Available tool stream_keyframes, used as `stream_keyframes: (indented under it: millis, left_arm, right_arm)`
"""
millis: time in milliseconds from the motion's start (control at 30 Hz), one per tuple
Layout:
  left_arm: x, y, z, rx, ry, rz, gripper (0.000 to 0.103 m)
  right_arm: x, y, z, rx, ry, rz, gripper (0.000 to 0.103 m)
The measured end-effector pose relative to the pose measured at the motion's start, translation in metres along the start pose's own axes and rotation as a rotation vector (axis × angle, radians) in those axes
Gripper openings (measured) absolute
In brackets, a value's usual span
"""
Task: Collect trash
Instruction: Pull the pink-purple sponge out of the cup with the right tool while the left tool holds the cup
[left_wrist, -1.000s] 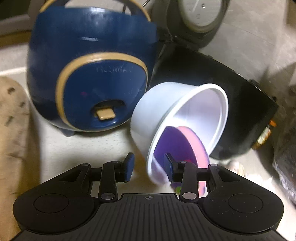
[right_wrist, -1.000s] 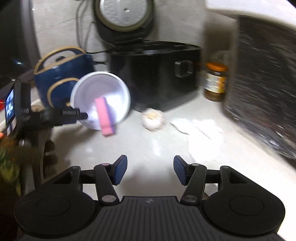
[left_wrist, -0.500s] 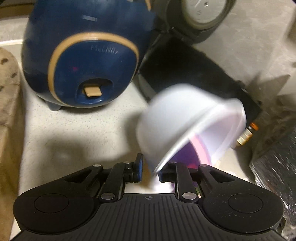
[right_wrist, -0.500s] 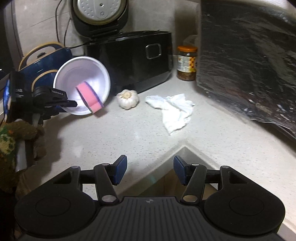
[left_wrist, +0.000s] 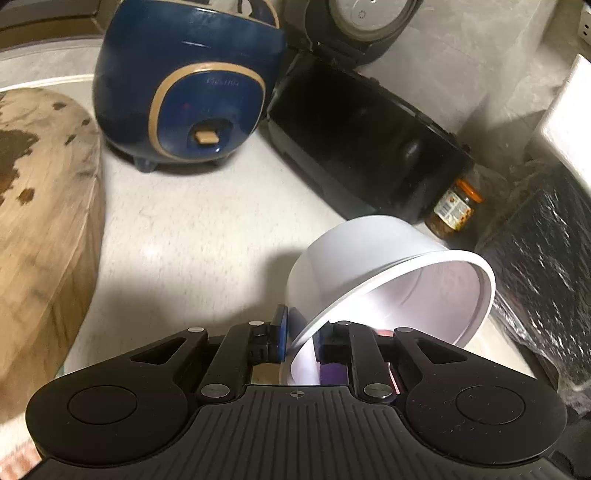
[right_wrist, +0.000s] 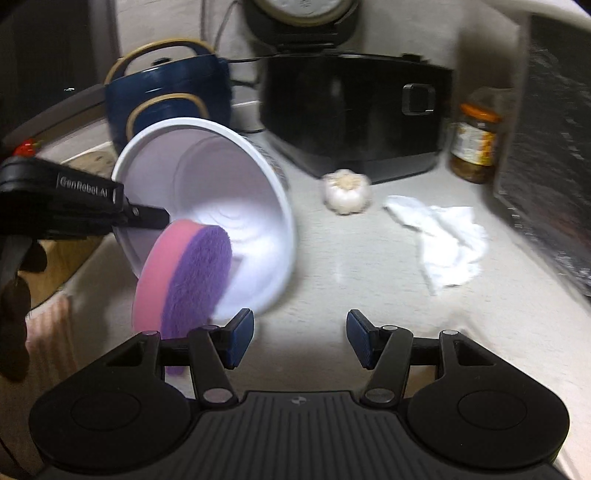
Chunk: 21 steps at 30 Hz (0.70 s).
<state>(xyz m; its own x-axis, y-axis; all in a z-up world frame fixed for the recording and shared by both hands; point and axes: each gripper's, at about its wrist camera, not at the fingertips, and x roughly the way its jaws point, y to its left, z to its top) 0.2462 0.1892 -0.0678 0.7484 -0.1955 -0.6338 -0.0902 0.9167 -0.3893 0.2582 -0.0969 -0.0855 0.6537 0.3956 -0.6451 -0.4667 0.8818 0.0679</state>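
My left gripper (left_wrist: 300, 332) holds a white plastic bowl (left_wrist: 369, 258) by its rim, tipped on its side above the counter. Its jaws are closing, with the rim pinched between the pads. In the right wrist view the bowl (right_wrist: 207, 166) opens toward me, and a round pink and purple sponge (right_wrist: 192, 273) leans out over its lower rim. My right gripper (right_wrist: 300, 338) stands open just right of the sponge, with nothing between its fingers. A crumpled white tissue (right_wrist: 447, 240) lies on the counter to the right.
A blue rice cooker (left_wrist: 184, 92) and a black appliance (left_wrist: 362, 147) stand at the back. A garlic bulb (right_wrist: 345, 190) and a jar (right_wrist: 474, 147) sit near them. A black bag (left_wrist: 546, 258) fills the right side, and a wooden board (left_wrist: 37, 203) lies on the left.
My left gripper has closed on the bowl's rim and carried it right, away from the blue cooker. The sponge has slid toward the rim. My right gripper stays open and is now close to the bowl.
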Motion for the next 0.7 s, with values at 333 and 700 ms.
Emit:
stream_keyframes:
  millis: [333, 700]
  left_arm:
    - [-0.008, 0.002, -0.003, -0.017, -0.005, 0.025, 0.016]
    - [-0.012, 0.004, 0.000, -0.019, -0.039, 0.027, 0.019]
  right_arm:
    - [-0.036, 0.018, 0.002, -0.025, -0.167, 0.213, 0.060]
    - [-0.012, 0.050, -0.015, -0.104, -0.021, 0.230, 0.036]
